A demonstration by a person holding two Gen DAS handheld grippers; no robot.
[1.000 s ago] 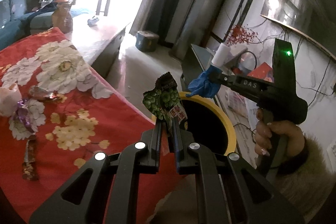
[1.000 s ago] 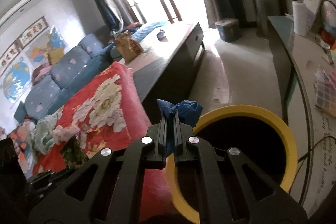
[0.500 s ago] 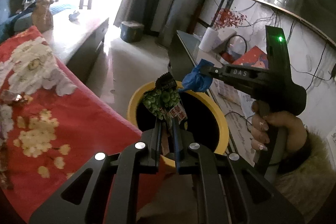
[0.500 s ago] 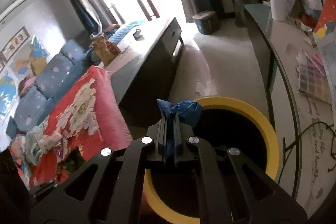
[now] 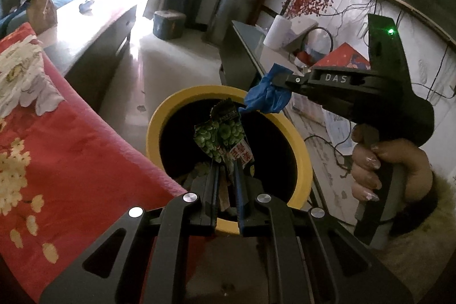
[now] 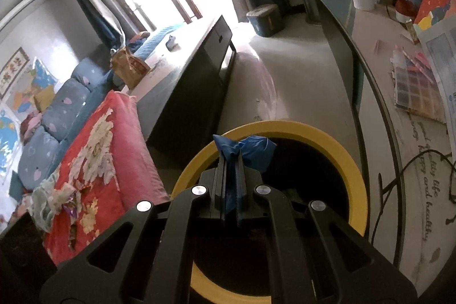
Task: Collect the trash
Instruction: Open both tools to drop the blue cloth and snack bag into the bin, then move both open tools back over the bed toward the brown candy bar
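My left gripper (image 5: 226,164) is shut on a green snack wrapper (image 5: 221,137) with a red and white label, held over the mouth of the yellow-rimmed bin (image 5: 159,116). My right gripper (image 6: 230,158) is shut on a crumpled blue glove (image 6: 250,150), held over the same bin's rim (image 6: 336,138). In the left wrist view the right gripper (image 5: 280,80) and its blue glove (image 5: 266,96) hang over the bin's far rim. Some trash lies inside the dark bin.
A table with a red floral cloth (image 5: 57,138) stands left of the bin; more wrappers lie on it (image 6: 68,207). A dark bench (image 6: 193,81) and a grey box (image 6: 263,16) stand beyond. A glass-topped desk (image 6: 384,70) with papers is at the right.
Both grippers have moved from beside the table to over the bin's mouth, each still holding its piece of trash. The bin now fills more of both views.
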